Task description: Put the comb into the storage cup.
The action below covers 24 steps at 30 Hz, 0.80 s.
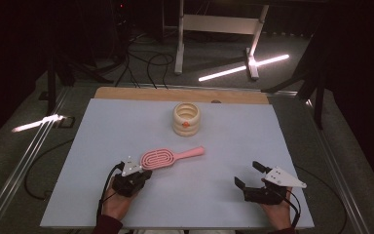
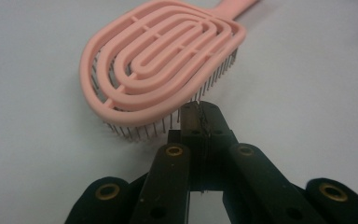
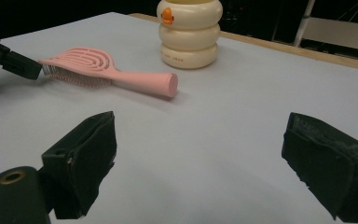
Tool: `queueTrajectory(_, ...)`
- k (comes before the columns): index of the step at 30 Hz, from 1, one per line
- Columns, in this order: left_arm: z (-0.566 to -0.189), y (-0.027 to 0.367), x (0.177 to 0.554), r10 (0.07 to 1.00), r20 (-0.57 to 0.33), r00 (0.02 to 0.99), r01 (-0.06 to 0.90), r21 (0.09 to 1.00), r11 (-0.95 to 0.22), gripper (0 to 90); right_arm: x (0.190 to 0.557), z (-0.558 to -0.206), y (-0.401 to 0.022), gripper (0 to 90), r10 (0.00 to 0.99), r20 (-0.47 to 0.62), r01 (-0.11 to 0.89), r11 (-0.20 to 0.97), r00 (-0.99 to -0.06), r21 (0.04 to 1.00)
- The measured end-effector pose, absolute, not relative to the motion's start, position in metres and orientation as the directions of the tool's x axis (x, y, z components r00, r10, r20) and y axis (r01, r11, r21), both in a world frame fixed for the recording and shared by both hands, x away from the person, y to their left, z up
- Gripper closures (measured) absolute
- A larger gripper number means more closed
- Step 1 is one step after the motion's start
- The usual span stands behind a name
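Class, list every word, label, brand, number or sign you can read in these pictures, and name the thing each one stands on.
Cream ringed holder: a short line of small reddish print on its lowest ring, too small and blurred to read.
Cream ringed holder: an orange mark near its top, a shape with no letters.
Pink hairbrush: no text.
Left gripper and right gripper: no text.

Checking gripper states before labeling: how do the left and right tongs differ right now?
1. The left tongs are shut, jaws pressed together; the right tongs stand wide open.
2. The left tongs' tip sits at the bristle edge of the pink hairbrush; whether it touches is unclear. The right tongs have only bare table cover between the jaws, well apart from the brush.

Shared: both are black, hand-held and low over the table, and neither holds anything.
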State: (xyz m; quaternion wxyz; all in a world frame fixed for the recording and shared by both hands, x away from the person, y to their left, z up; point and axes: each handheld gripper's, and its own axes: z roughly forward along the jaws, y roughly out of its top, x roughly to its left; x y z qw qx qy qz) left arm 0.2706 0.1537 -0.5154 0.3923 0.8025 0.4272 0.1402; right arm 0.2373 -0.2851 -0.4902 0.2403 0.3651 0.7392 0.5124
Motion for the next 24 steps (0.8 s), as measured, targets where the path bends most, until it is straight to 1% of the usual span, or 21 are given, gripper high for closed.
queueTrajectory(12, -0.517, 0.161, 0.279, 0.821, -0.136, 0.554, 0.603, 0.745, -0.284, 90.0, 0.237, -0.490, -0.286, 10.0, 0.789, 0.020, 0.296, 0.207, -0.614, 0.932)
queueTrajectory(20, -0.516, 0.162, 0.281, 0.826, -0.141, 0.545, 0.602, 0.751, -0.270, 89.9, 0.237, -0.490, -0.285, 10.0, 0.789, 0.022, 0.299, 0.207, -0.614, 0.932)
queueTrajectory(24, -0.515, 0.161, 0.283, 0.827, -0.129, 0.547, 0.599, 0.750, -0.280, 90.0, 0.237, -0.491, -0.285, 10.1, 0.788, 0.022, 0.299, 0.207, -0.615, 0.931)
